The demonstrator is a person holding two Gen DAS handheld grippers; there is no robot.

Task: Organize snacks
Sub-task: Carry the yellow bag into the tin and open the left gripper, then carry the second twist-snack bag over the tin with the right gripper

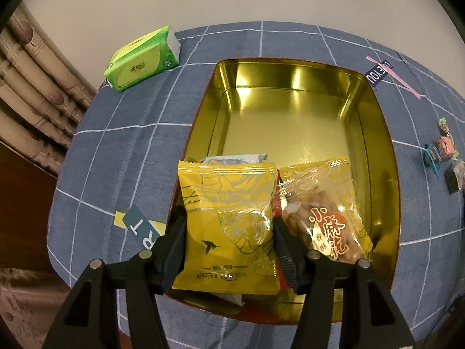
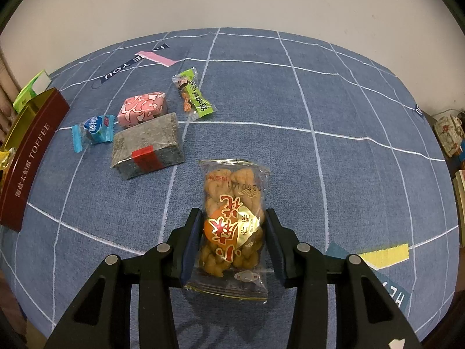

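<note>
1. A counter [image 2: 348,93] covered with a blue cloth crossed by thin white grid lines fills both views; a pale wall rises behind it.
2. A rectangular tin [image 1: 375,133], gold inside and dark red outside, sits open on the counter. In the right wrist view its side reads "TOFFEE" at the far left edge.
3. The left tongs [image 1: 228,226] are clamped on a yellow snack packet [image 1: 226,200], one finger at each side edge, over the near end of the tin.
4. Beside that packet, inside the tin, lies a clear-fronted fried-twist packet with a yellow border [image 1: 322,203]. A pale wrapper peeks from behind.
5. The right tongs [image 2: 232,226] grip a clear packet of fried dough twists [image 2: 232,200] with a red and gold label, held at its sides above the cloth, well apart from the tin.
6. A green tissue pack [image 1: 142,58] lies left of the tin.
7. Loose snacks sit between the tin and the right tongs: a grey block with red tape [image 2: 148,145], a pink patterned block [image 2: 142,109], a green long wrapper [image 2: 193,94] and a blue candy [image 2: 93,131].
</note>
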